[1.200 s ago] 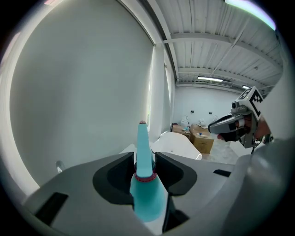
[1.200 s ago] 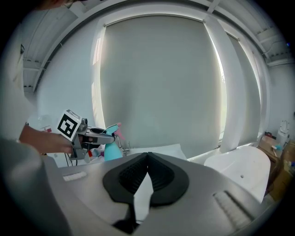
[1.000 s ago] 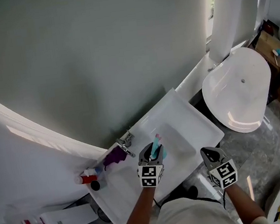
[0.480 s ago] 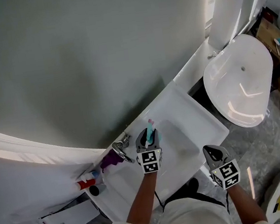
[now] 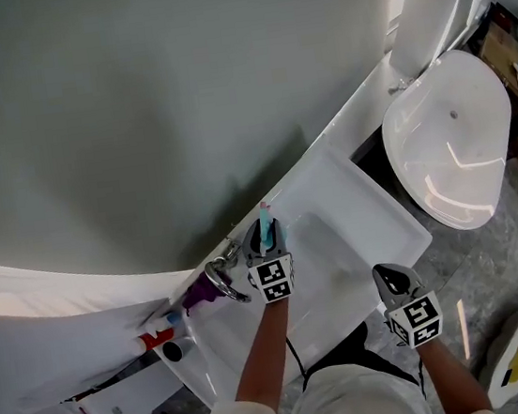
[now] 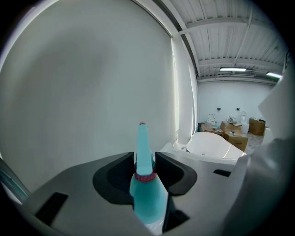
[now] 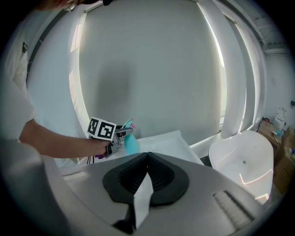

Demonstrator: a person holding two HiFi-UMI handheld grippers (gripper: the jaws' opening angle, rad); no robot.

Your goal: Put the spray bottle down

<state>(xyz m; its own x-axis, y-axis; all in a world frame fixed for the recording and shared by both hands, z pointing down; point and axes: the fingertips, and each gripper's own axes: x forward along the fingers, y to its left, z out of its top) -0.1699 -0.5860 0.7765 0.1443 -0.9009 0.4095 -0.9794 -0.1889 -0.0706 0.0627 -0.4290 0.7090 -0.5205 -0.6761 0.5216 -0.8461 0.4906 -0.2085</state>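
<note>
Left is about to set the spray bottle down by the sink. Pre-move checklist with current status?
1. Grip: left gripper jaws clamp the spray bottle at its neck, nozzle up. Ok.
2. Landing spot: the bottle hangs over the back edge of the sink, where the ledge looks bare. Ok.
3. Base contact: the bottle's base is hidden in every view. Cannot tell.
4. Faucet clearance: close beside the left gripper, apart in the head view. Ok, but tight.
5. Right gripper: jaws together, back at the sink's front edge, clear of the bottle. Ok.
</note>
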